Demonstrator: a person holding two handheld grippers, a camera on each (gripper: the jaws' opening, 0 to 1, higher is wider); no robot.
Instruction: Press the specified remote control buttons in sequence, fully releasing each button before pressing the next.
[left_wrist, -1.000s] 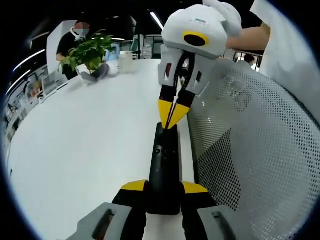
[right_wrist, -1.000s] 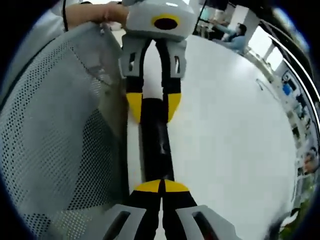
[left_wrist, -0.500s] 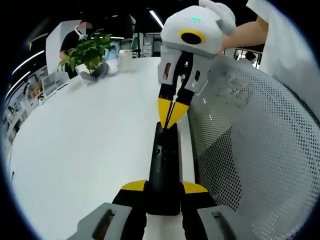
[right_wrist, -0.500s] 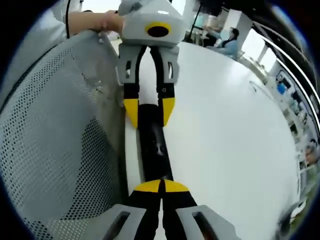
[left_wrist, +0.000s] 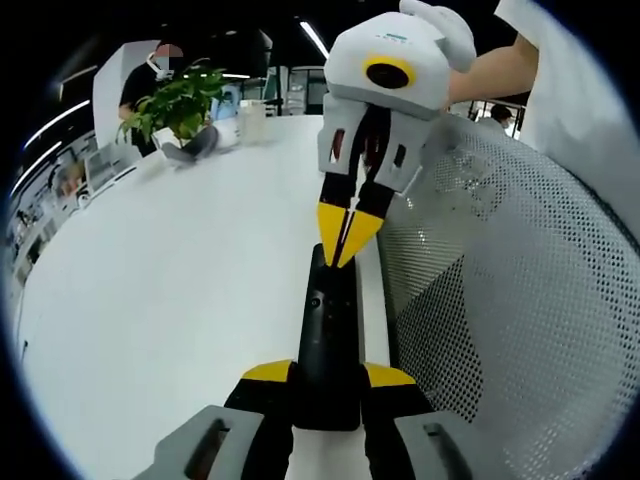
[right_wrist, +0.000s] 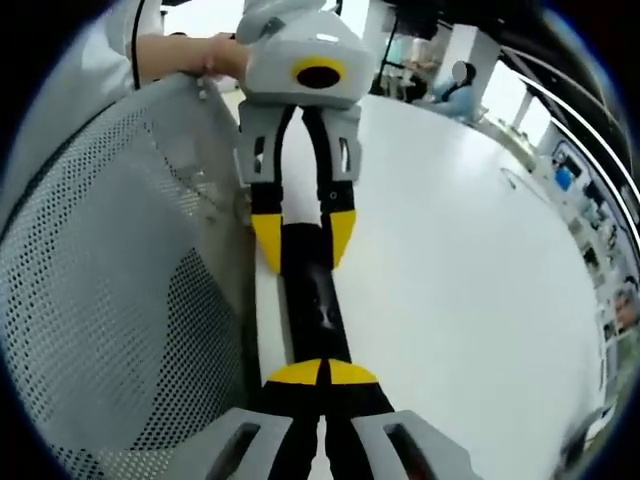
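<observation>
A slim black remote (left_wrist: 330, 320) lies lengthwise along the white table's edge. My left gripper (left_wrist: 328, 375) is shut on its near end, with a yellow-tipped finger on each side. In the left gripper view my right gripper (left_wrist: 343, 245) comes down from the top, its yellow tips closed together on the remote's far end. In the right gripper view my right gripper (right_wrist: 322, 373) is shut, with its tips resting on the remote (right_wrist: 312, 300). Beyond them my left gripper (right_wrist: 303, 238) clamps the other end.
A grey mesh chair back (left_wrist: 500, 300) stands close against the table edge beside the remote, also visible as the chair back (right_wrist: 110, 300). The white table (left_wrist: 170, 280) spreads out on the other side. A potted plant (left_wrist: 180, 100) and a seated person (left_wrist: 145, 75) are at its far end.
My right gripper has shifted and tilted slightly, but its shut tips stay at the remote's far end. The left gripper's hold and the remote have not changed.
</observation>
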